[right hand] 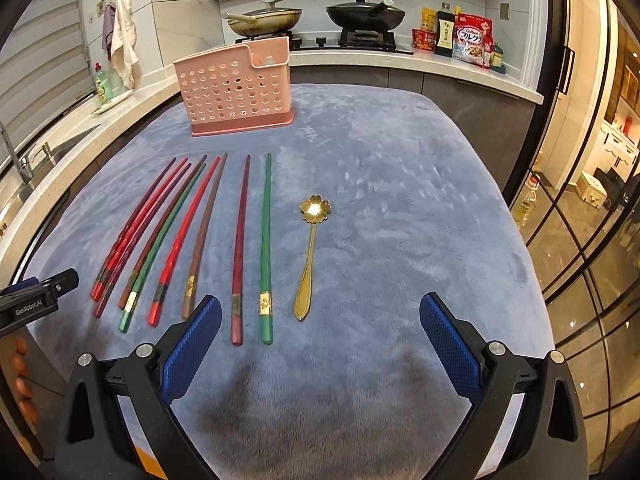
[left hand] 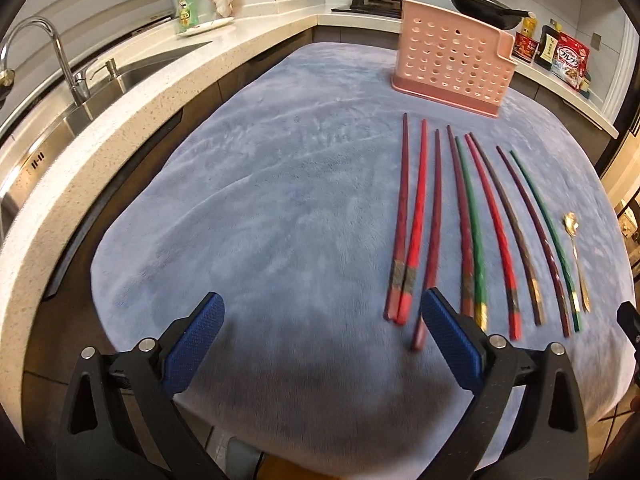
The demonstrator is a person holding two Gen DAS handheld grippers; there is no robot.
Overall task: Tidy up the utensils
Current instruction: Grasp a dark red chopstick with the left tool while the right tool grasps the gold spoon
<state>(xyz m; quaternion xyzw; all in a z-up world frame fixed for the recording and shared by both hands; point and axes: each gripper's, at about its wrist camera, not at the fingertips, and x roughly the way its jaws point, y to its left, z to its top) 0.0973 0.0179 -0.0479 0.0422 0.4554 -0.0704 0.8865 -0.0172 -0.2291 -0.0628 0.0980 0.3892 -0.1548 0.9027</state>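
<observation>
9 chopsticks (right hand: 240,248), gold spoon (right hand: 309,256), pink holder (right hand: 234,92), blue cloth (right hand: 400,200)

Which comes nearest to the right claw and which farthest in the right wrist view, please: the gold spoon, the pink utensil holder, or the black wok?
1. Gold spoon: just ahead of the right claw, on the cloth.
2. Pink utensil holder: upright, ahead and left.
3. Black wok: on the stove, behind.

Black angular gripper frames, blue textured fingers (right hand: 188,350), silver screws, white "GenRobot.AI" lettering
</observation>
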